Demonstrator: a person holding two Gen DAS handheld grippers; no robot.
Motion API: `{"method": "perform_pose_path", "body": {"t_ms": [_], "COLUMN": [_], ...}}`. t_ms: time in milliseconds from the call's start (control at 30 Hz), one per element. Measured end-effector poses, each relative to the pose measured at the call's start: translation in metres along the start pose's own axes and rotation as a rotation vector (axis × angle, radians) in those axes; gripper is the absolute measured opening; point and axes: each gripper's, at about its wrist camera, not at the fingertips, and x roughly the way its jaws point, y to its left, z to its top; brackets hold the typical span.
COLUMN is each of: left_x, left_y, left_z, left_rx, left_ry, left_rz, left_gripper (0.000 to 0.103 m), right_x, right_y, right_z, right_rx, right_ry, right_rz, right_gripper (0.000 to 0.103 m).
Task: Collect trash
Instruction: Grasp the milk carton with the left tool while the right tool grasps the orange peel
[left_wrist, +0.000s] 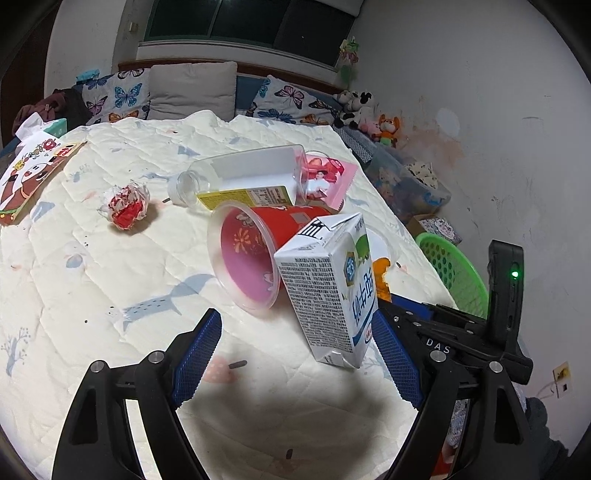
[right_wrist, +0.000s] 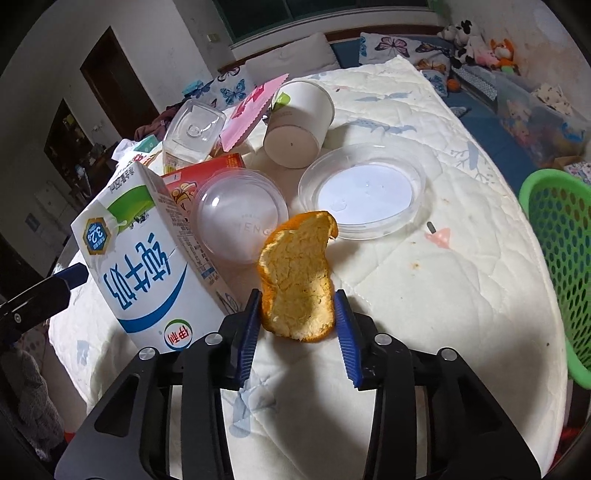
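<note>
My right gripper (right_wrist: 298, 314) is shut on a piece of orange peel (right_wrist: 295, 277), held upright above the quilted bed. My left gripper (left_wrist: 295, 343) is open, its blue pads either side of a white milk carton (left_wrist: 328, 284) that stands tilted on the quilt; the carton also shows in the right wrist view (right_wrist: 147, 254). Behind it lie a red plastic cup (left_wrist: 251, 254), a clear bottle (left_wrist: 243, 177), a pink packet (left_wrist: 332, 177) and a crumpled red-white wrapper (left_wrist: 125, 203). A green basket (right_wrist: 557, 258) stands at the bed's right edge.
A white paper cup (right_wrist: 299, 122) lies on its side, with a clear round lid (right_wrist: 362, 192) and a clear dome lid (right_wrist: 240, 214) near it. A picture box (left_wrist: 29, 173) lies far left. Pillows (left_wrist: 192, 88) and plush toys (left_wrist: 369, 110) line the back.
</note>
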Motion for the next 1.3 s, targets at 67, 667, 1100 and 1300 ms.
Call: {"method": "perform_pose_path", "body": {"t_ms": [67,667,1100,1300], "left_x": [0.001,0.035,0.055,0.048], "left_y": [-0.002,-0.011,-0.005,-0.01], "left_z": [-0.001,-0.006,-0.006,-0.008], "left_rx": [0.001,-0.092,-0.155,-0.14], "left_ry": [0.004,-0.01,0.004,0.003], "left_rz": [-0.012,-0.083,-0.159,-0.164], "left_gripper": [0.08,0.072,0.054,0.046], "right_x": [-0.005,-0.05,-0.07,-0.078], "right_y": [0.0,-0.023,-0.026,-0.028], "right_z": [-0.001,-0.03,-0.032,-0.035], "right_rx": [-0.005,0.031,0.051,0.058], "right_ry": [-0.009,-0.079,-0.121,-0.131], "right_rz": [-0.008,-0.061,-0.053,-0.053], "right_gripper": [0.036,0.034,0.033,0.032]}}
